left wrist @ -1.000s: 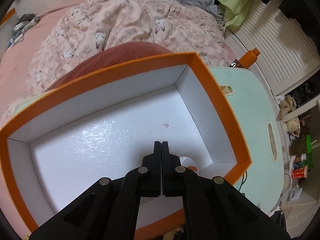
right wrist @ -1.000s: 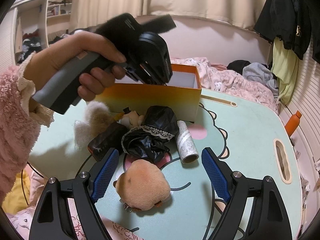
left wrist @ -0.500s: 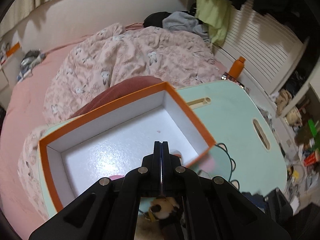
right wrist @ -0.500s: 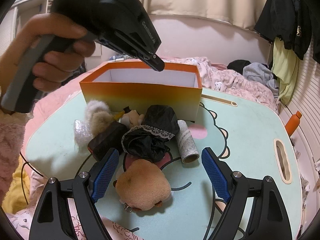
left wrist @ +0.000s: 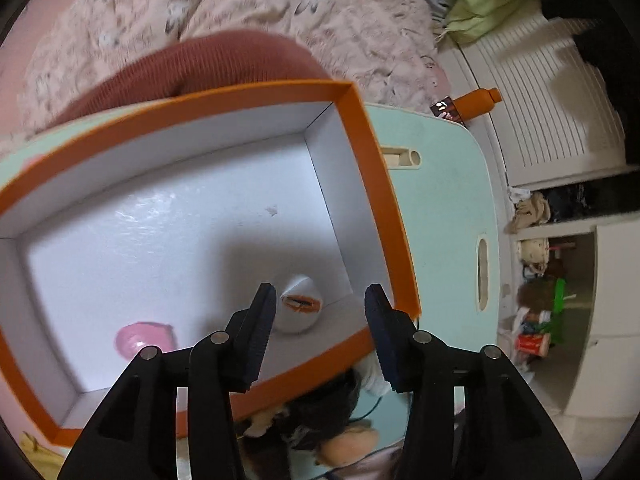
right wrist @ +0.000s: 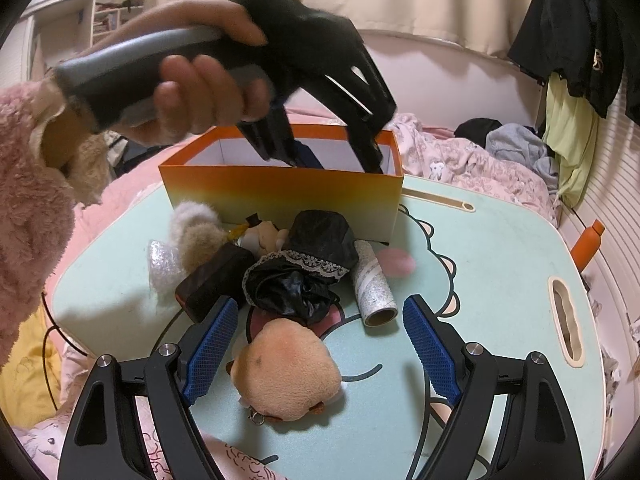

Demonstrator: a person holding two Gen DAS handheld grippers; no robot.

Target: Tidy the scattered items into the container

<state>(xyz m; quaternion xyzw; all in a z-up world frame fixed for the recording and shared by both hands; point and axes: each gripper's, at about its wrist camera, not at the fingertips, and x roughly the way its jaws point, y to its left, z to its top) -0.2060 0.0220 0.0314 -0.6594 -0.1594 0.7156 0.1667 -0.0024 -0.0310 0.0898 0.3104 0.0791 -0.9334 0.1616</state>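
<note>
The orange box (left wrist: 372,168) with a white inside stands on the pale green table (right wrist: 500,264). My left gripper (left wrist: 320,304) is open over the box's near right corner, above a white item with an orange mark (left wrist: 298,308); a pink item (left wrist: 144,338) lies to its left. In the right wrist view the left gripper (right wrist: 332,156) dips into the box (right wrist: 280,196). My right gripper (right wrist: 320,344) is open and empty above a tan plush toy (right wrist: 288,372). Behind it lie a black lace-trimmed bundle (right wrist: 304,268), a glittery roll (right wrist: 374,284), a dark brown case (right wrist: 216,276) and a fluffy toy (right wrist: 196,228).
A pink bed with a patterned quilt (left wrist: 280,24) lies behind the table. An orange bottle (right wrist: 586,248) stands at the table's right edge by a white slatted panel (left wrist: 552,120). The table has a handle slot (right wrist: 564,320) on the right. Clothes are piled at the far right (right wrist: 520,148).
My left gripper has dropped back down into the box and opened; the white item now lies below its fingers. The right gripper has not moved.
</note>
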